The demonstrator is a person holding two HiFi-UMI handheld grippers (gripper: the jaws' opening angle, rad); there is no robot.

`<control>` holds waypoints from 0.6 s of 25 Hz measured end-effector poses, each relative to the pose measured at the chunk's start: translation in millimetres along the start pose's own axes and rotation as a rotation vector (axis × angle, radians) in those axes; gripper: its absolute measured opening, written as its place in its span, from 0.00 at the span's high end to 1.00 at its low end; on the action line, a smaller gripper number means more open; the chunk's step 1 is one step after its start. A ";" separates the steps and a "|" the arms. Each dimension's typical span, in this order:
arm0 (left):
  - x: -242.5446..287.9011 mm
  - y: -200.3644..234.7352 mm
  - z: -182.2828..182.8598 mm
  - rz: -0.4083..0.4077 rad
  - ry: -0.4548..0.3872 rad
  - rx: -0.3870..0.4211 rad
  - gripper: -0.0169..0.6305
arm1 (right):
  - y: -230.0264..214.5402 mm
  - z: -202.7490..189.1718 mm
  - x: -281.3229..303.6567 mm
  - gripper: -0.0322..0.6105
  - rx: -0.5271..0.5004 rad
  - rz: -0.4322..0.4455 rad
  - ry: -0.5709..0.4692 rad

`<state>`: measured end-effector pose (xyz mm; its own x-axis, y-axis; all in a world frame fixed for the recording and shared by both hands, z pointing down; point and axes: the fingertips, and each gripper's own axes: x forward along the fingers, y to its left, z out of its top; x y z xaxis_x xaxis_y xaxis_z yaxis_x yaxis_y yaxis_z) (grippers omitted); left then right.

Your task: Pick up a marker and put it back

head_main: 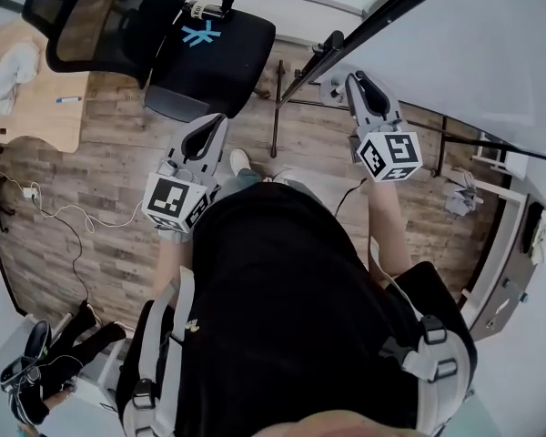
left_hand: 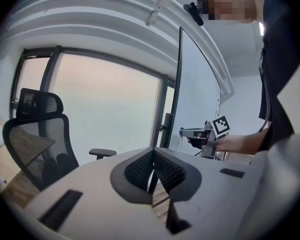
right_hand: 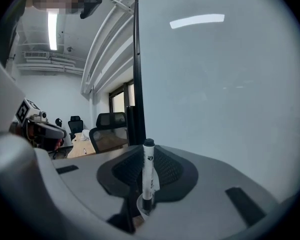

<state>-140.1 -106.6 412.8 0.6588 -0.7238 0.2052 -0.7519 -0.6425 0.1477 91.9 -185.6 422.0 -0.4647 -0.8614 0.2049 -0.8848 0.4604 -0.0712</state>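
Note:
A white marker with a black cap (right_hand: 148,176) stands upright between the pads of my right gripper (right_hand: 146,154), which is shut on it. That gripper is held up close to the whiteboard (right_hand: 220,84); from above, the right gripper (head_main: 361,85) sits at the board's lower edge (head_main: 455,25). My left gripper (left_hand: 153,156) is shut with nothing in it, and the head view shows the left gripper (head_main: 209,133) over the wooden floor. The right gripper (left_hand: 190,132) is also visible in the left gripper view, held by a hand.
A black office chair (head_main: 164,25) stands ahead on the left. A wooden desk (head_main: 36,107) at far left carries a blue marker (head_main: 68,99) and a white cloth (head_main: 14,66). The whiteboard's stand legs (head_main: 278,107) and loose cables (head_main: 64,217) are on the floor.

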 end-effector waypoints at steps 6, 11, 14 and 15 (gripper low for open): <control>-5.3 3.0 -6.0 0.017 0.014 -0.010 0.96 | 4.8 -22.8 10.7 0.84 -0.011 0.015 0.052; -4.6 3.4 -11.7 0.022 0.025 -0.013 0.96 | 6.1 -36.6 15.8 0.84 -0.019 0.021 0.081; -4.7 2.7 -14.0 0.023 0.029 -0.015 0.96 | 7.3 -42.1 17.4 0.84 -0.027 0.025 0.094; -5.0 2.4 -14.3 0.023 0.030 -0.015 0.96 | 8.1 -43.4 18.0 0.84 -0.031 0.027 0.098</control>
<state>-145.6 -101.0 426.0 0.6403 -0.7305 0.2376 -0.7675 -0.6214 0.1575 77.9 -188.1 467.5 -0.4820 -0.8240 0.2977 -0.8697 0.4913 -0.0481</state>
